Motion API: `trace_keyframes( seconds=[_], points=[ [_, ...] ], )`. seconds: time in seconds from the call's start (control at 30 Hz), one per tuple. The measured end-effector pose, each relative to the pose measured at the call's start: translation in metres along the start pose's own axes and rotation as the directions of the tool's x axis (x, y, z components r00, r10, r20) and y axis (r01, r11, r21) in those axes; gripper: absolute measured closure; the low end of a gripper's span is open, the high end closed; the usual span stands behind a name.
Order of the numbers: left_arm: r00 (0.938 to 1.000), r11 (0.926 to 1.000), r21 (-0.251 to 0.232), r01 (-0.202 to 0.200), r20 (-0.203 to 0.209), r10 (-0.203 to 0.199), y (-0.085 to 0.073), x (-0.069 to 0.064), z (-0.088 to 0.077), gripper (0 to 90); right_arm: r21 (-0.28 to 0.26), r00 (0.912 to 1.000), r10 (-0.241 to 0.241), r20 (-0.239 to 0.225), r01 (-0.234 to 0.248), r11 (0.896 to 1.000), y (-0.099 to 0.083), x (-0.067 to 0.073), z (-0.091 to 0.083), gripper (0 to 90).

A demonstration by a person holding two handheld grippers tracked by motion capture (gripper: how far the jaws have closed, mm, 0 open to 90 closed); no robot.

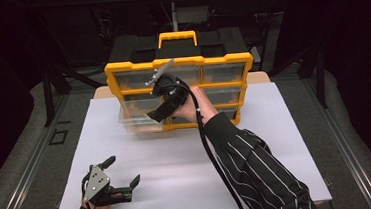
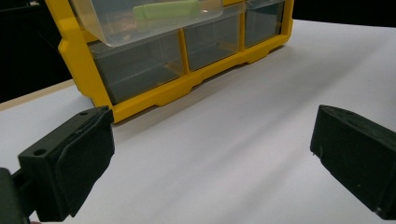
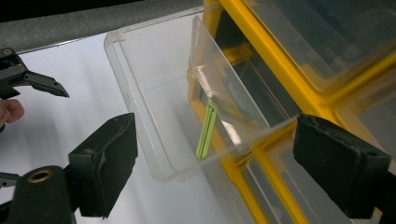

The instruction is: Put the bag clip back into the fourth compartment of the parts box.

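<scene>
Right tongs [image 3: 215, 158] gape wide above the pulled-out clear plastic drawer [image 3: 154, 93], pale green flat stick [image 3: 206, 129] already inside; closing the drawer remains. Left tongs [image 1: 123, 172] idle wide.

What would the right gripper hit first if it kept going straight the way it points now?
Probably the pulled-out clear drawer: the right gripper stands open and points into it, with the light green strip dead ahead inside. Depth is unclear, so the drawer's near wall may come first.
</scene>
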State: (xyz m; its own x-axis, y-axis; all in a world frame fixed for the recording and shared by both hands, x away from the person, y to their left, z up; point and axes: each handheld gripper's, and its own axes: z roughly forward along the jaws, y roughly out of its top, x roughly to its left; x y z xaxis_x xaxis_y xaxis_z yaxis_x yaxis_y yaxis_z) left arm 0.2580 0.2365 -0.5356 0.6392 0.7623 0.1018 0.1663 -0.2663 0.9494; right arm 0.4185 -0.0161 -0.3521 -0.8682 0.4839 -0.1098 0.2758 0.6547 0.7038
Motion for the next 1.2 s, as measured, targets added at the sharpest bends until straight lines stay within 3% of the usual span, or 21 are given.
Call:
trace_keyframes(
  seconds=[0.3, 0.7, 1.2],
  points=[
    [1.0000, 1.0000, 0.001, -0.002, 0.002, 0.002, 0.000, 0.000, 0.000, 0.0, -0.027, 0.9998, 0.016, 0.014, -0.015, 1.000, -0.024, 0.000, -0.018, 7.1],
    [1.0000, 1.0000, 0.007, -0.002, 0.004, 0.002, 0.000, -0.001, 0.001, 0.0, -0.010, 0.9972, 0.061, 0.044, -0.061, 0.998, -0.068, -0.006, -0.026, 0.1],
    [1.0000, 0.9999, 0.011, -0.005, 0.006, 0.005, 0.000, -0.001, 0.002, 0.1, -0.033, 0.9905, 0.113, 0.078, -0.110, 0.993, -0.125, -0.006, -0.032, 0.0]
  ],
)
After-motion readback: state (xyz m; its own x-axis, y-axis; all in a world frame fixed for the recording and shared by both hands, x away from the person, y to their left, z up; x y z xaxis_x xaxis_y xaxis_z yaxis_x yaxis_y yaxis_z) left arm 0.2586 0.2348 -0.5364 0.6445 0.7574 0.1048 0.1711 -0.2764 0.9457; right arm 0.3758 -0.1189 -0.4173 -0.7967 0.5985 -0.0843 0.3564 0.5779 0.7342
